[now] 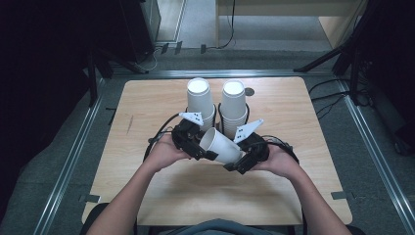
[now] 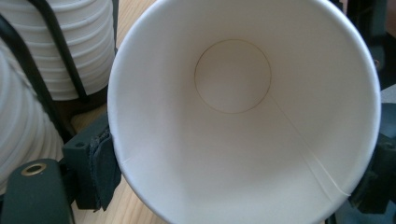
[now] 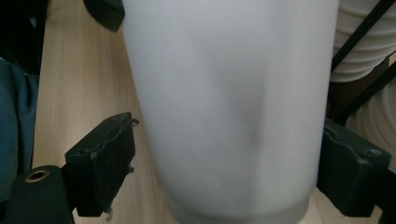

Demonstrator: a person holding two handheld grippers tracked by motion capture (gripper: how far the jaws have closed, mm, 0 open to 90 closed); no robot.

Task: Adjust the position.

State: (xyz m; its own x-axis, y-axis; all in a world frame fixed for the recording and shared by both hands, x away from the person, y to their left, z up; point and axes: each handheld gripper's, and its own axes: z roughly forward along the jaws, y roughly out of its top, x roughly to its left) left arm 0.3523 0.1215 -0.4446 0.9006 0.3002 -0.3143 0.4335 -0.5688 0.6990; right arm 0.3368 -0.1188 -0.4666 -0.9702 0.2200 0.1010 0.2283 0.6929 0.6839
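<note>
Item: one white paper cup (image 1: pixel 222 145), tilted on its side above the light wooden table (image 1: pixel 147 196), between left tongs (image 1: pixel 193 142) at its rim and right tongs (image 1: pixel 244 157) at its base. Left pads touch the rim, a pinch; right jaws flank the body with a gap, apparently spread. Beyond: two white cup stacks in black wire holders (image 1: pixel 218 105); judged best to secure one grip before the other lets go, pressing lightly to avoid crushing.

White paper cup (image 1: pixel 222 145), empty, tipped sideways above table

Black grippers (image 1: pixel 195 139) with white three-cornered plates (image 1: pixel 192 117), trailing black cables (image 1: pixel 159 134).
</note>
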